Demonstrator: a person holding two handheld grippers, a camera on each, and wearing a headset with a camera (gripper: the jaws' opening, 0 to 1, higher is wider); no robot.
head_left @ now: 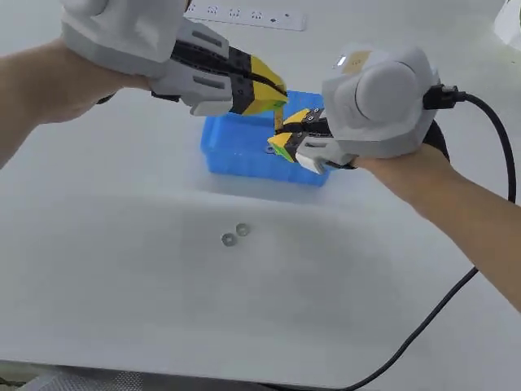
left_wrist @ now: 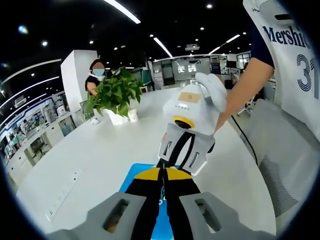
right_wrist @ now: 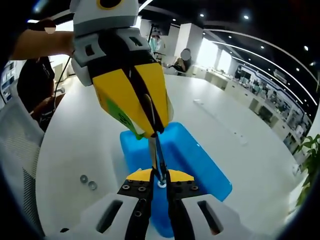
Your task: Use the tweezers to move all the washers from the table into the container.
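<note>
The blue container [head_left: 236, 159] [right_wrist: 200, 165] sits mid-table, and both grippers meet above it. My left gripper [head_left: 273, 94] [left_wrist: 162, 175] comes in from the upper left, shut on the thin tweezers [head_left: 278, 122] [right_wrist: 152, 145], which point down. My right gripper [head_left: 285, 145] [right_wrist: 160, 176] comes from the right with its yellow-tipped jaws shut around the tweezers' lower end. A small washer [right_wrist: 161, 184] [head_left: 270, 149] sits at the tweezers' tip, over the container. Two more washers [head_left: 228, 239] [head_left: 242, 230] lie side by side on the white table in front of the container.
A white power strip [head_left: 244, 15] lies at the table's far edge. A black cable [head_left: 423, 326] trails from the right gripper across the table's near right. A potted plant [left_wrist: 115, 92] stands far off on the table.
</note>
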